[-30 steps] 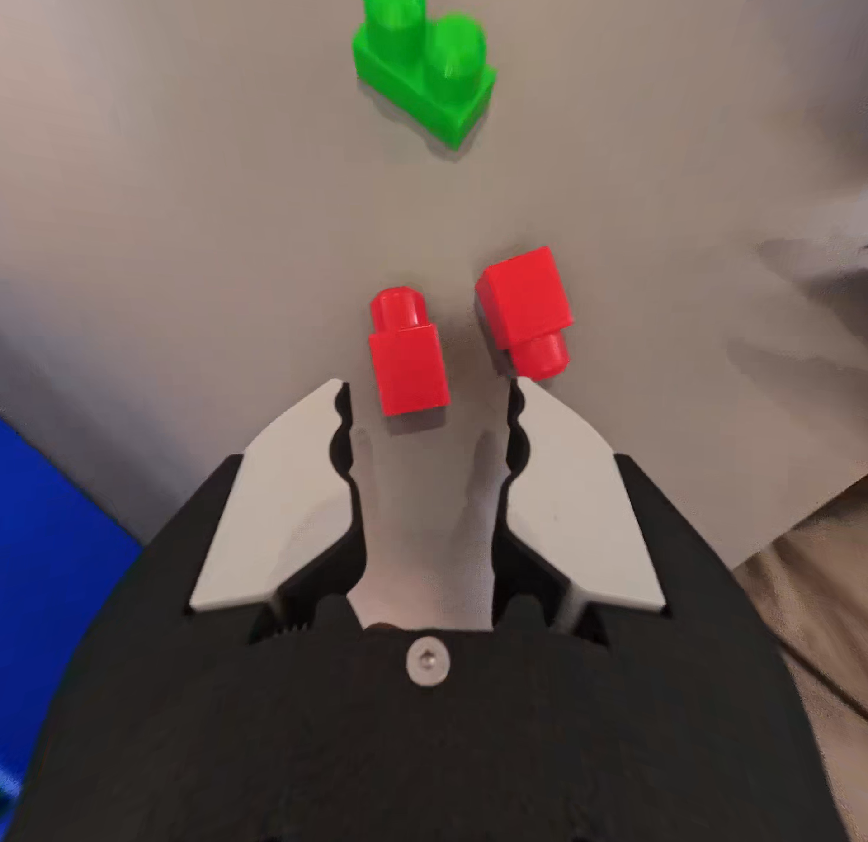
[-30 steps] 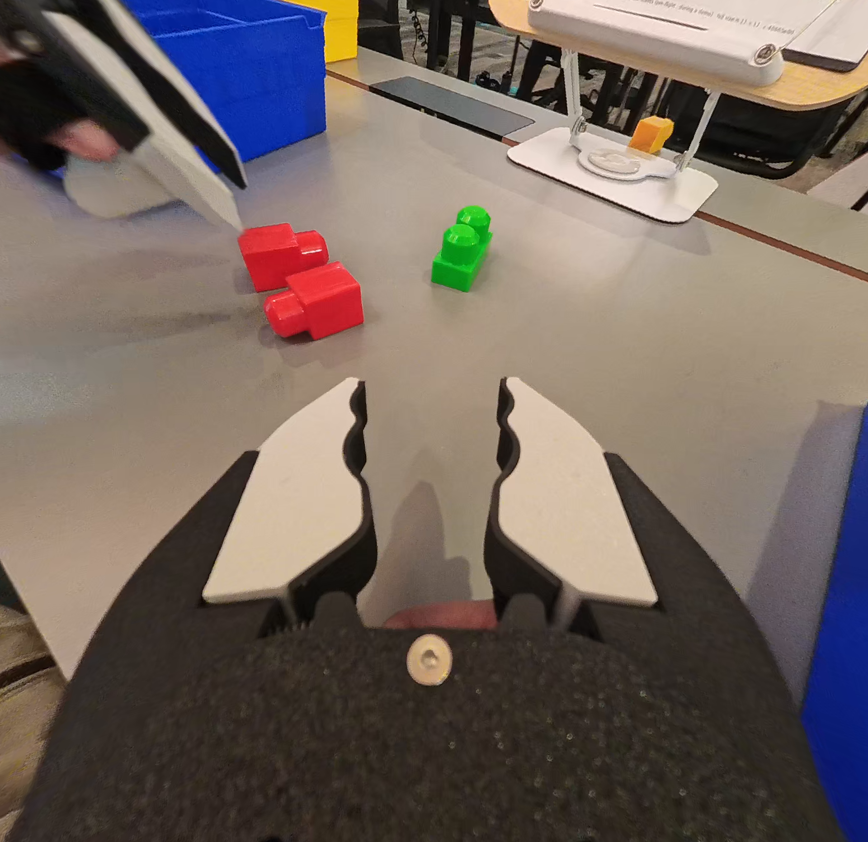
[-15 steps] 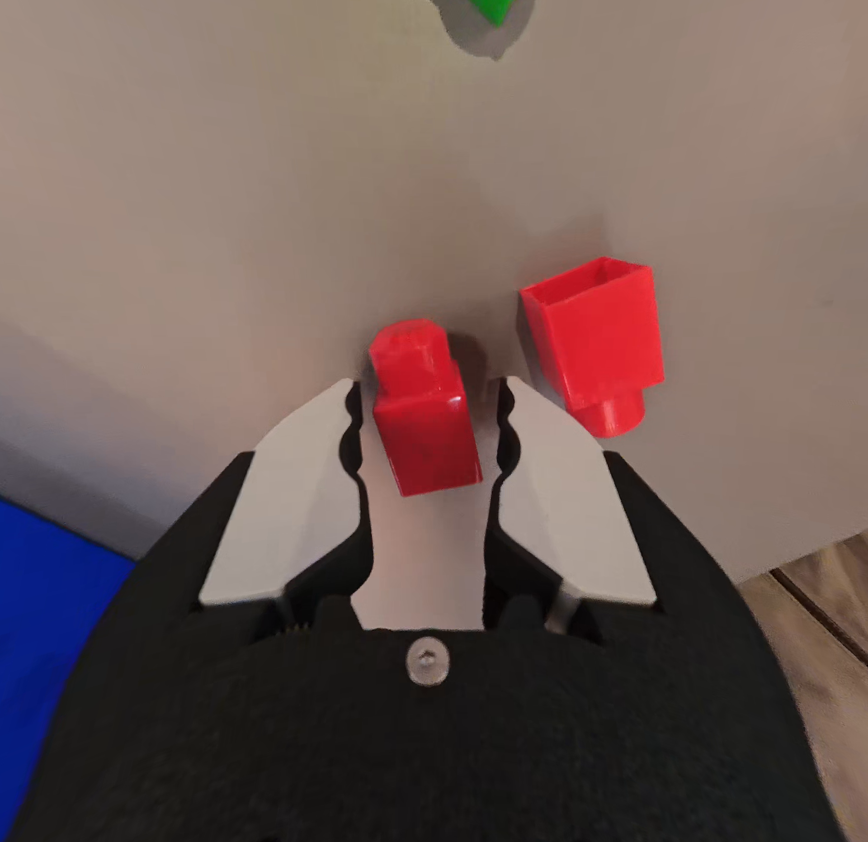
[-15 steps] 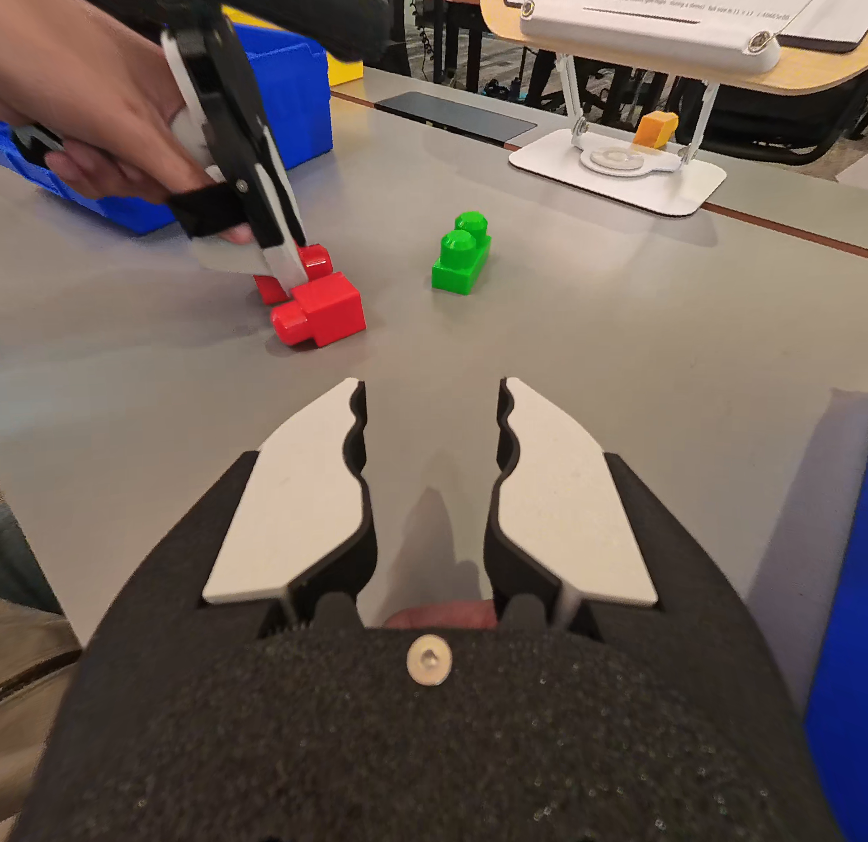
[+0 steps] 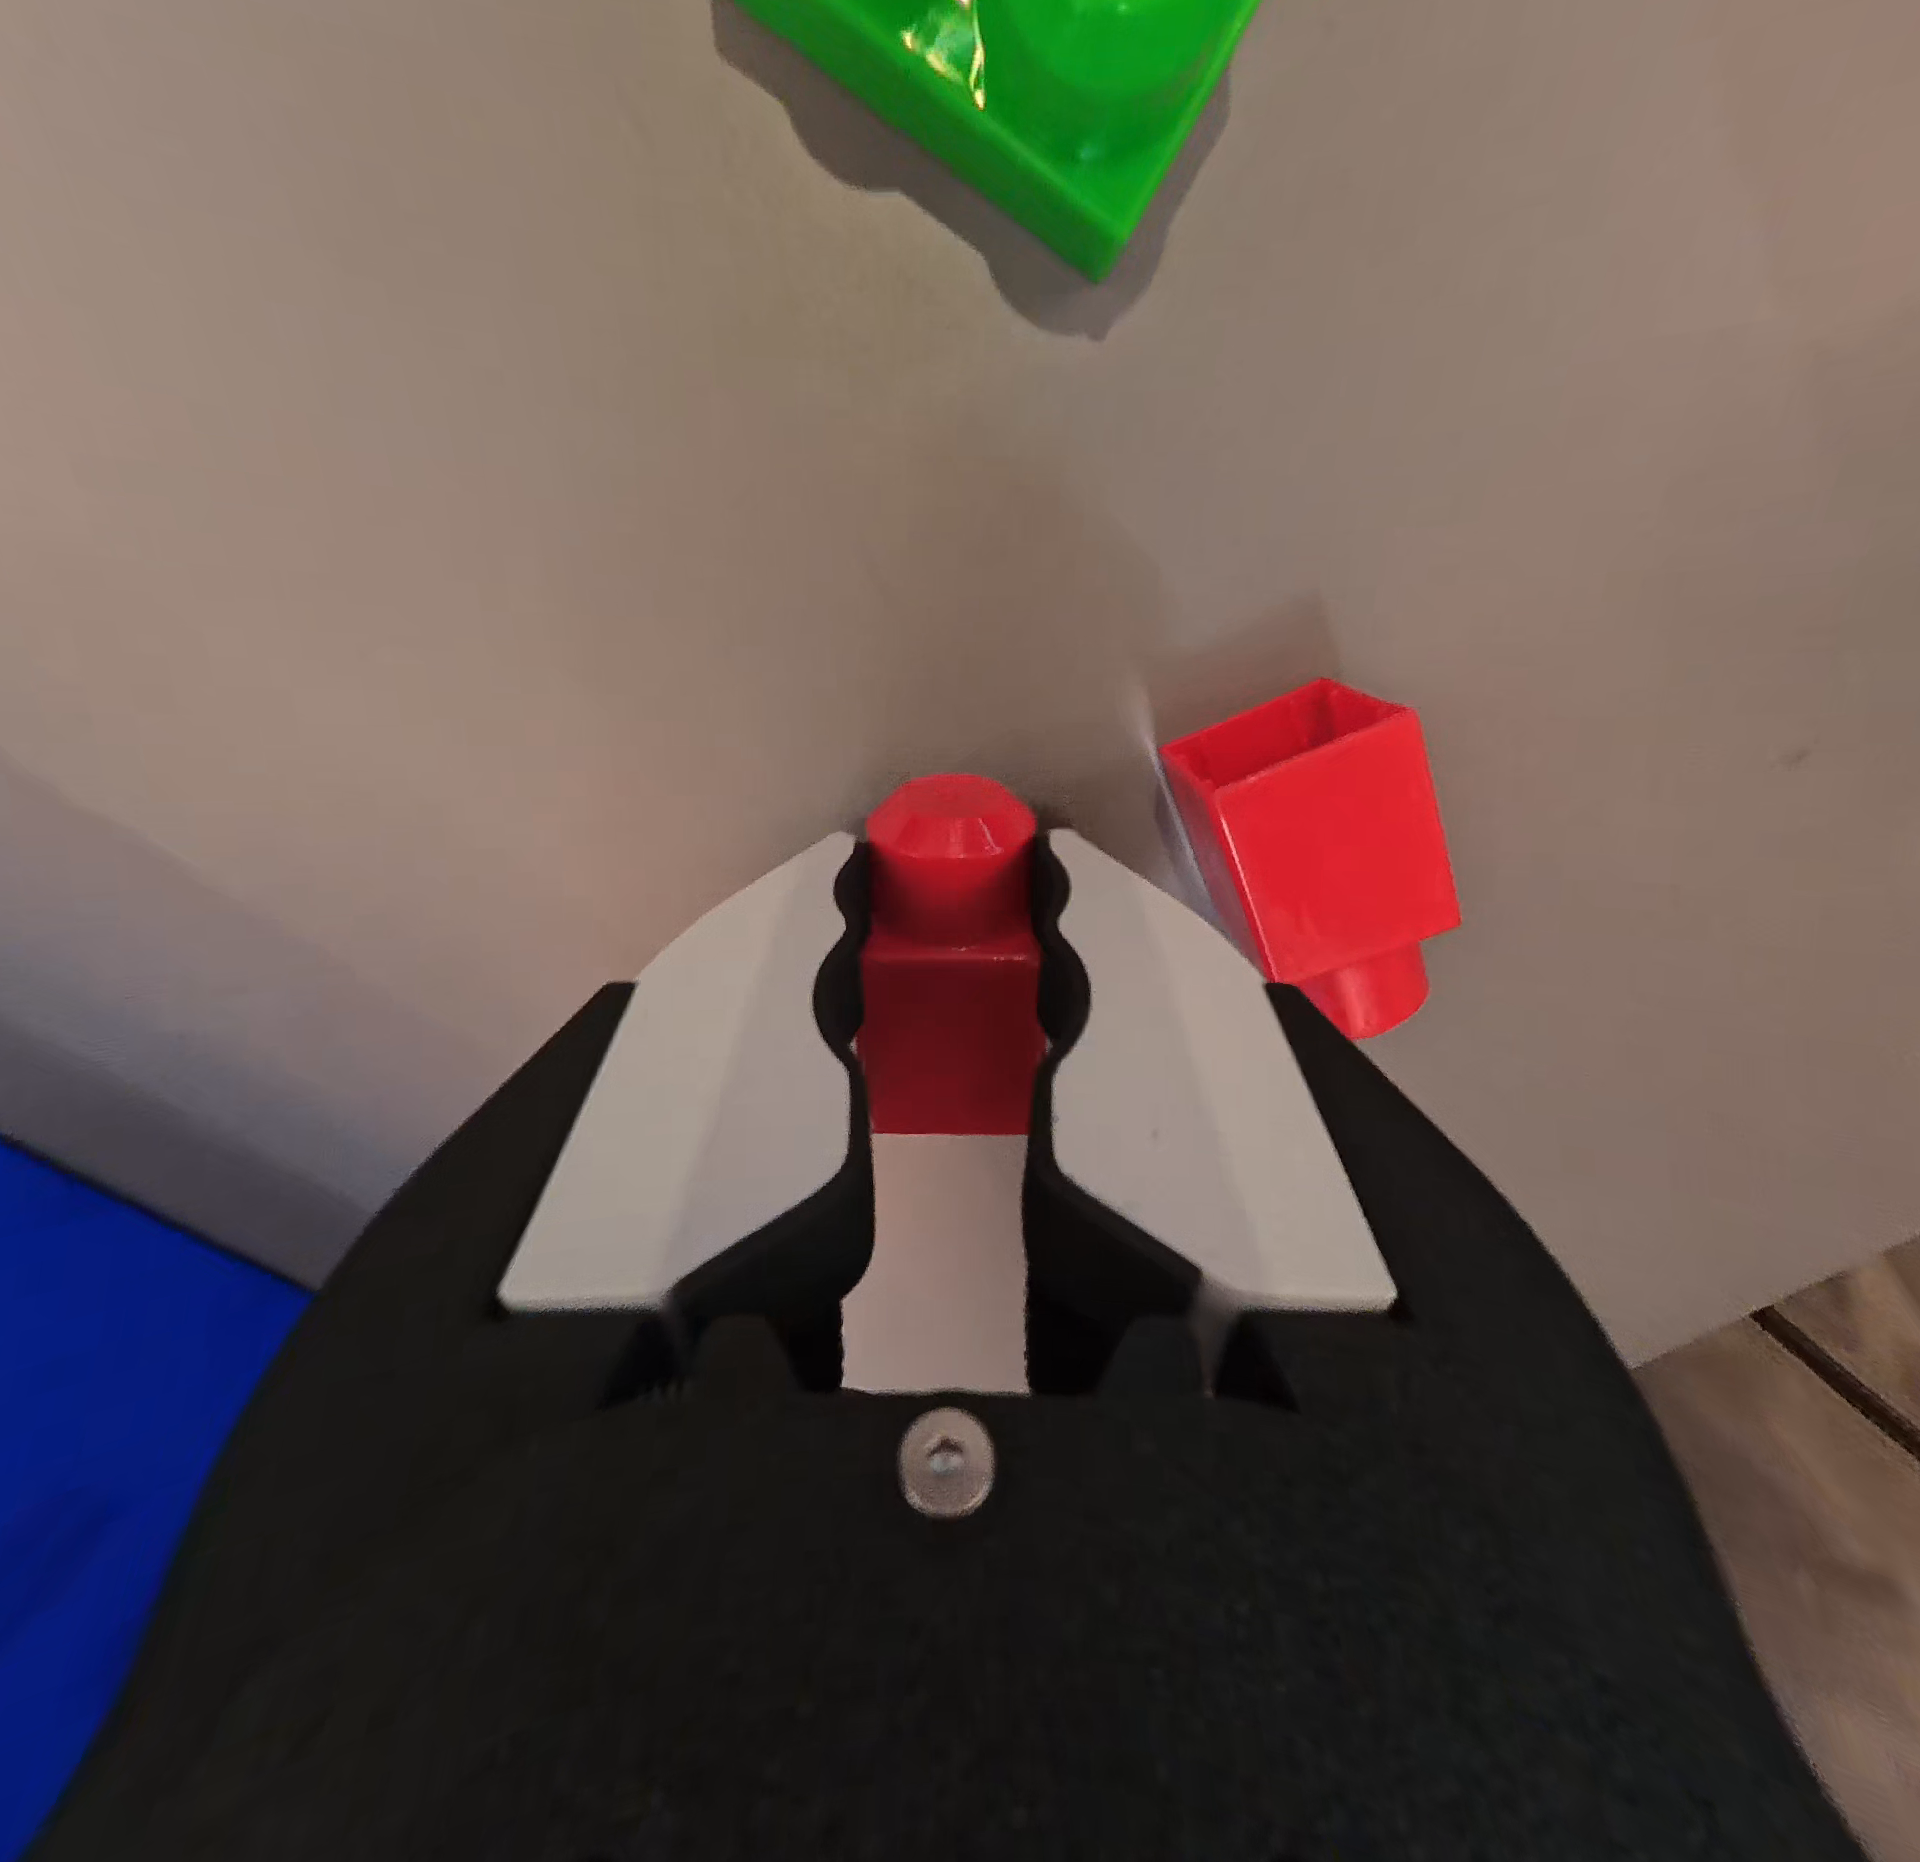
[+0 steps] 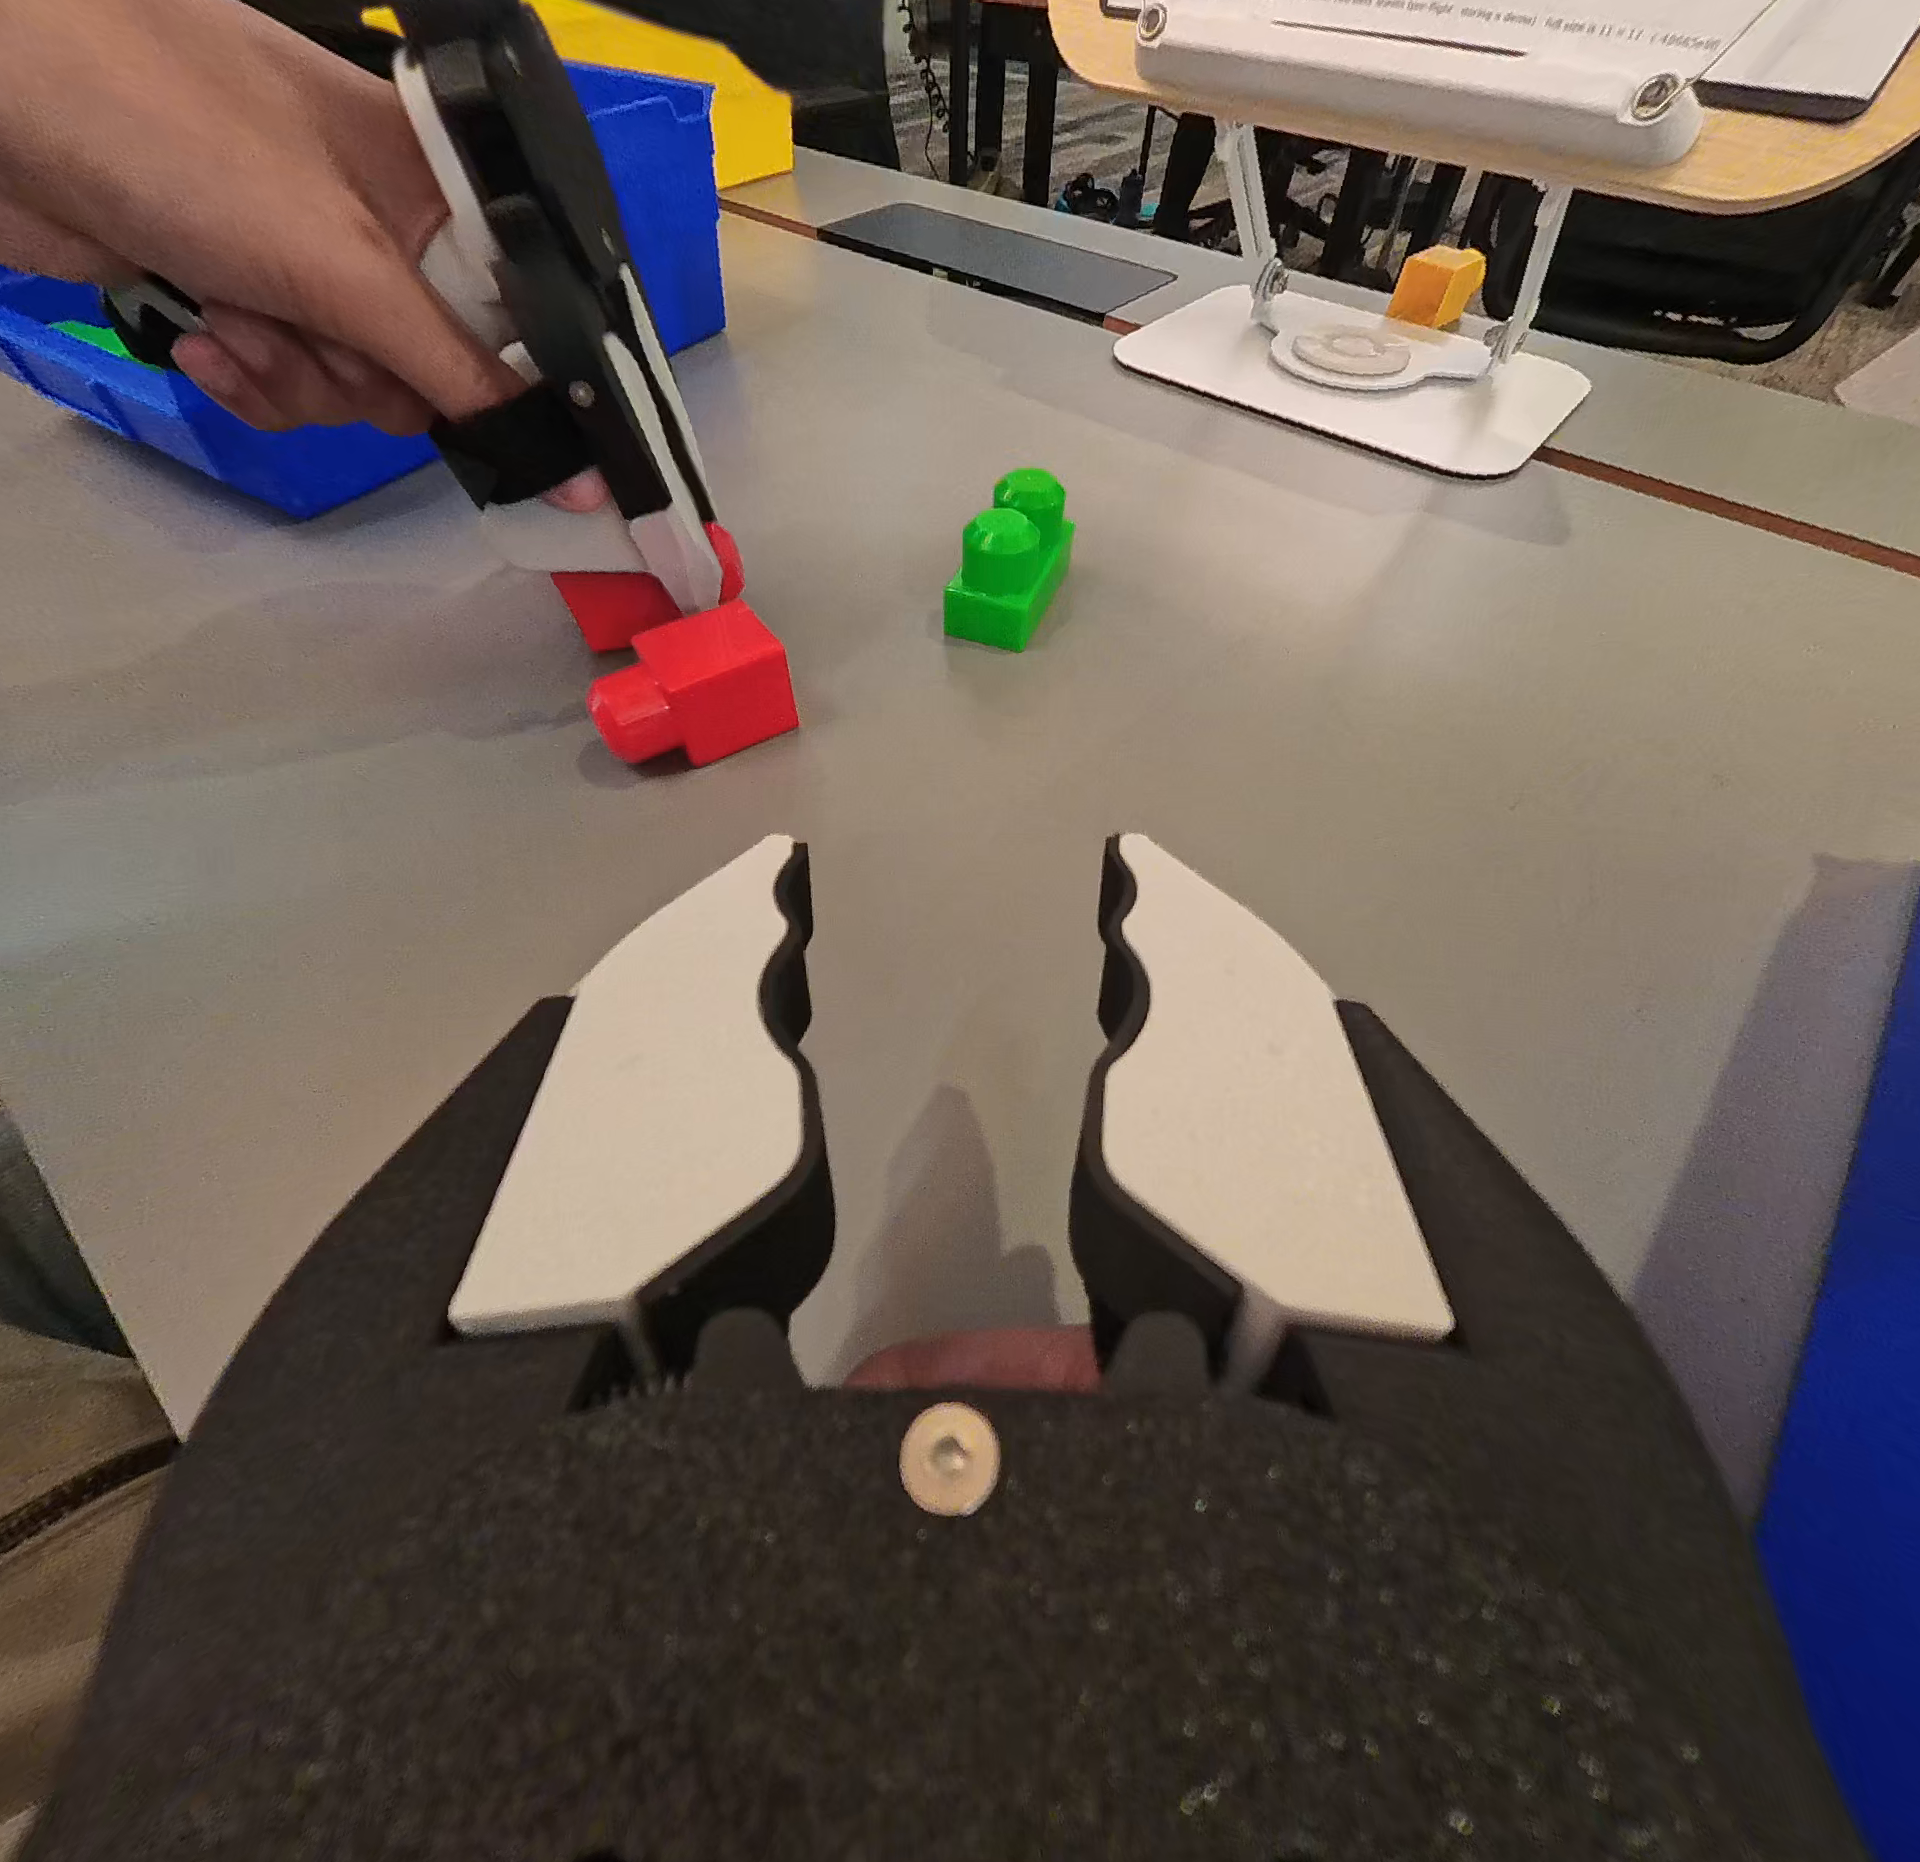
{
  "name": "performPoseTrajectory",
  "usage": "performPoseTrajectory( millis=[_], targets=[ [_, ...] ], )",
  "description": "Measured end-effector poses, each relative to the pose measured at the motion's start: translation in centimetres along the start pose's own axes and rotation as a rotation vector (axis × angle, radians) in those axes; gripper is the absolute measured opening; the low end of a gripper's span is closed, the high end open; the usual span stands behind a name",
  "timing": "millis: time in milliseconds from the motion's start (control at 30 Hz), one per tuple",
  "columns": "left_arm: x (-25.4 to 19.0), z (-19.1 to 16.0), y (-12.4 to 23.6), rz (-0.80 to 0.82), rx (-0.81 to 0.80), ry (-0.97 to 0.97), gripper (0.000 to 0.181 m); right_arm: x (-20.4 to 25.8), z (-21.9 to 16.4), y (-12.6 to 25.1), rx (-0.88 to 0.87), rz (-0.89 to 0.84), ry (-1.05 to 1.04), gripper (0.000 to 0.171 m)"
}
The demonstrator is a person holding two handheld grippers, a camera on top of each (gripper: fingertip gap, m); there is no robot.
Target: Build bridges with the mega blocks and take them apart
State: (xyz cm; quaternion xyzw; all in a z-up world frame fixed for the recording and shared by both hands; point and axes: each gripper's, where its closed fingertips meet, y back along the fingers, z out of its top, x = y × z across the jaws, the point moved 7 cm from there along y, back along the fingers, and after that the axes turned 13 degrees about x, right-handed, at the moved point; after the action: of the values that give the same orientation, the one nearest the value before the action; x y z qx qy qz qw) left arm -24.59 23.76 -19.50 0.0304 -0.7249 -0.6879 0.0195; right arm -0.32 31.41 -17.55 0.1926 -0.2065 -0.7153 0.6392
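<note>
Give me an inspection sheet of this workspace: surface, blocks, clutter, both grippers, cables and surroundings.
Surface: grey table, bare in the middle.
Job's things: one red block gripped; second red block lying on its side beside it; green two-stud block upright, apart.
Clutter: blue bin, white stand, orange block, dark flat panel.
Grippers: left gripper shut on the first red block; right gripper open, empty.
Cables: nothing seen.
Surroundings: yellow bin, chair legs behind.
</note>
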Motion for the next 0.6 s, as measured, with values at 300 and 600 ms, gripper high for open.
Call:
performPoseTrajectory(
  millis=[300, 600],
  targets=[
    [-0.2, -3.1, 2.1, -0.061, -0.511, 0.053, 0.029, 0.1, 0.1, 0.0, -0.003, -0.022, 0.023, 0.053],
    [-0.3, -7.3, 1.3, -0.007, -1.024, 0.14, 0.029, 0.5, 0.2, -0.2, 0.0, -0.032, 0.04, 0.052]
  ],
)
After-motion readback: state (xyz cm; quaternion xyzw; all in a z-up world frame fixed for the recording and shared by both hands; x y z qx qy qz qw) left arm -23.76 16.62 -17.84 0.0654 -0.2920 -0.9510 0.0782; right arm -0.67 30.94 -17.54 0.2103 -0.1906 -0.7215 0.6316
